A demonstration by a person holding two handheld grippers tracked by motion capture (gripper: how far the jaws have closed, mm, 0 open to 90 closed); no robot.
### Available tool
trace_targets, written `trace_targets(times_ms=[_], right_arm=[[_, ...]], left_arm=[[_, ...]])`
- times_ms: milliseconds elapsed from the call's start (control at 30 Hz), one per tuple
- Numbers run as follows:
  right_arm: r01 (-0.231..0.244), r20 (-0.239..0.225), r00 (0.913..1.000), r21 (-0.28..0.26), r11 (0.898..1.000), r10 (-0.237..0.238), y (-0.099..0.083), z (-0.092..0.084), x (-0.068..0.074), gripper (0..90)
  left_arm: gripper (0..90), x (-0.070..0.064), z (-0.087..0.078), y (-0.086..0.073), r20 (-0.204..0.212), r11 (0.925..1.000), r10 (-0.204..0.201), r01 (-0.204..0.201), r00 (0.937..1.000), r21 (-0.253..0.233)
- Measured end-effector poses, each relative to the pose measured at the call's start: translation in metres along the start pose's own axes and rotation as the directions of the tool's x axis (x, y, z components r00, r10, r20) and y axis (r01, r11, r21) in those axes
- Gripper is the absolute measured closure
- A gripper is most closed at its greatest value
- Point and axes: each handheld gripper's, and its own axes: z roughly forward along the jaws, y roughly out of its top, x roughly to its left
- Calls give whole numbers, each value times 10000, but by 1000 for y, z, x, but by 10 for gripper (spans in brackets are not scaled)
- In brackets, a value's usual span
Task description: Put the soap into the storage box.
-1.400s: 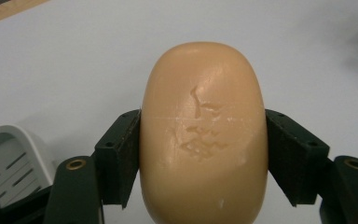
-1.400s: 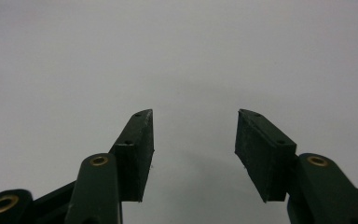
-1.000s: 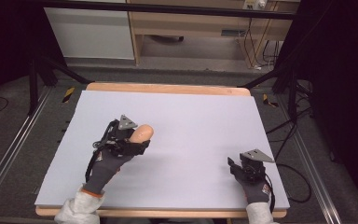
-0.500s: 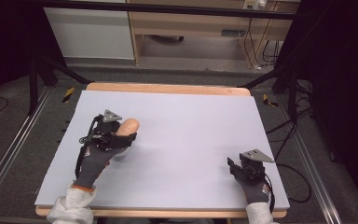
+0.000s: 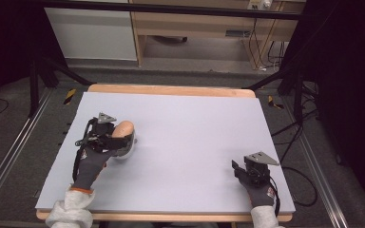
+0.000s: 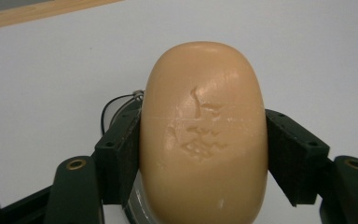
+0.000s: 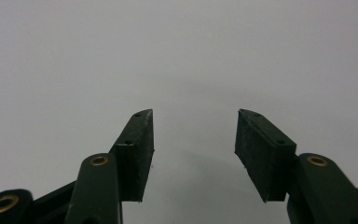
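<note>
**Soap carried near the left edge**

The table (image 5: 185,123) is the largest thing. The left gripper (image 5: 119,137) clenches the tan soap (image 6: 203,135) above a white dish (image 5: 126,151). The right gripper (image 7: 193,154), released, rests near the front right corner. Next, I judge: lower gently, then let go.

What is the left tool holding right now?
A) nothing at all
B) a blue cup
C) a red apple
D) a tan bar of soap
D: in the left gripper view, the left tool has its two black jaws pressed against the sides of a tan bar of soap with a mark stamped on its face.
</note>
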Motion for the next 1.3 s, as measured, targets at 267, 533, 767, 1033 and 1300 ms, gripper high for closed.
trace_targets(times_ms=[267, 533, 767, 1033, 1300], right_arm=[[5, -22, 10000, 24, 10000, -5, 0, 0, 0, 468], [12, -3, 10000, 65, 10000, -12, -1, 1, 0, 468], [-14, -30, 10000, 53, 10000, 14, 0, 1, 1, 468], [-34, -16, 10000, 60, 10000, 35, 0, 1, 0, 468], [0, -29, 10000, 64, 10000, 0, 0, 2, 1, 468]], left_arm=[[320, 4, 9, -5, -241, 9999, -106, 109, 9997, 133], [320, 8, 15, -11, -358, 9994, -185, 195, 9992, 276], [320, 9, 22, -14, -332, 9990, -278, 289, 9991, 345], [320, 10, 28, -16, -361, 9985, -324, 339, 9988, 440], [319, 10, 34, -20, -352, 9974, -386, 406, 9986, 587]])
